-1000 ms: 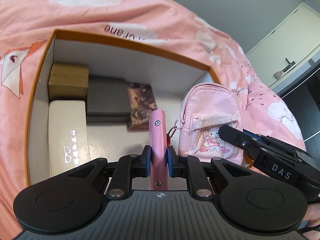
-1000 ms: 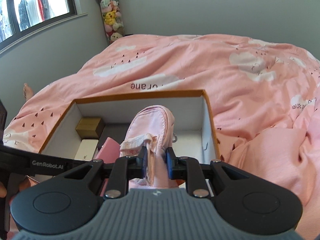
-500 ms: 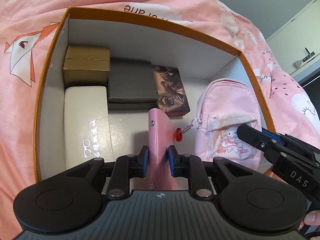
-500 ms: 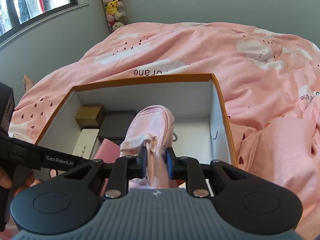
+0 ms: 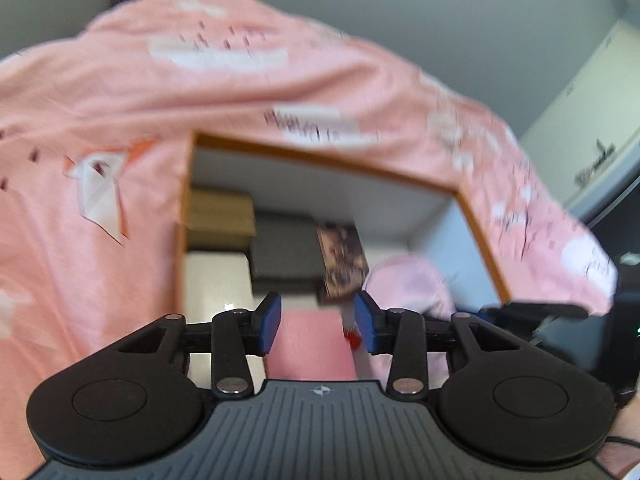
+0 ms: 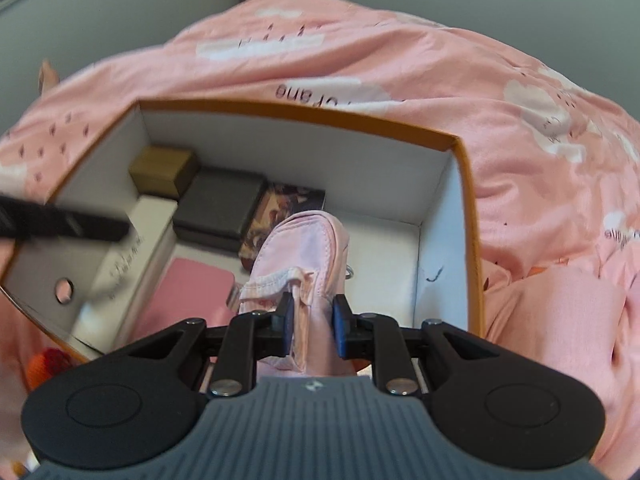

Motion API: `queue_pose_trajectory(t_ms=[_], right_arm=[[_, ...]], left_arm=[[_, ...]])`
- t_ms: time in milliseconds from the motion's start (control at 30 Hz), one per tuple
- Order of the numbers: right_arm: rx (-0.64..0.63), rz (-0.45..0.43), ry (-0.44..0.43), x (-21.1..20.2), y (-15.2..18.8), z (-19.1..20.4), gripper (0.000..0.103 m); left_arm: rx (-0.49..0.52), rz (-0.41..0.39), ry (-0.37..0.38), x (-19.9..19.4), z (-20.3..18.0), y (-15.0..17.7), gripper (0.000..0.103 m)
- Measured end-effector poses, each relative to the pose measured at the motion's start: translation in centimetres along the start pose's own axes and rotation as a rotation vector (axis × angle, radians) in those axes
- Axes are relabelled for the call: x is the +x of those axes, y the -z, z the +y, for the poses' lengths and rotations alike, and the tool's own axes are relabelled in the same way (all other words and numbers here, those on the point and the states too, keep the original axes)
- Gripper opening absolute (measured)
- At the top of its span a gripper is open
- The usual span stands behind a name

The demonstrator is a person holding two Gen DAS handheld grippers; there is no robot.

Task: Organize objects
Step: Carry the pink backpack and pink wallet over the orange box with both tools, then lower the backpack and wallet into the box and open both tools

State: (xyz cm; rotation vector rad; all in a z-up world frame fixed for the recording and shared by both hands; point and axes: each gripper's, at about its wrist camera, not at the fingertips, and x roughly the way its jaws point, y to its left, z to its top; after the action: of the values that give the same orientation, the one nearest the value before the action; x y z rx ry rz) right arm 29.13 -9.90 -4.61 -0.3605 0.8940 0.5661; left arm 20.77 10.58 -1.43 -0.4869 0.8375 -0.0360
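The left gripper [image 5: 318, 322] no longer clamps the pink case [image 5: 312, 346]: its jaws have just been opening, and the case now lies flat on the floor of the orange box [image 6: 466, 208], free between the pads. The right gripper [image 6: 311, 322] with the pink backpack [image 6: 304, 248] is now lower inside this box.

Soft, even daylight, no glare. The left wrist view is smeared with motion blur across the bedspread [image 5: 248, 92]; the right is sharper. Fisheye bends both pictures' edges.
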Motion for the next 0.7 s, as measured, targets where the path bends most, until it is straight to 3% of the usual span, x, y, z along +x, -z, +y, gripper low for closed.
queue_pose_trajectory(t_ms=[133,467,600,700], right_arm=[[-0.065,0.027,-0.009,0.8,-0.3,1.0,0.021],[-0.049,0.041,-0.057,0.9,-0.8,1.5,0.021],[-0.021,-0.018,-0.061,-1.0,-1.1,1.1,0.021],[0.036,-0.073,-0.127,-2.5,-1.9,0.7,0.021]], left_arm=[[-0.032,-0.058,0.014,-1.6,0.7,-0.1,0.052],[-0.053,-0.063,0.024,-1.6,1.2,0.6,0.053],[-0.061,-0.080,0.007,-1.7,1.5,0.5,0.055],[-0.067,-0.088,0.009,-1.7,1.5,0.4,0.055]])
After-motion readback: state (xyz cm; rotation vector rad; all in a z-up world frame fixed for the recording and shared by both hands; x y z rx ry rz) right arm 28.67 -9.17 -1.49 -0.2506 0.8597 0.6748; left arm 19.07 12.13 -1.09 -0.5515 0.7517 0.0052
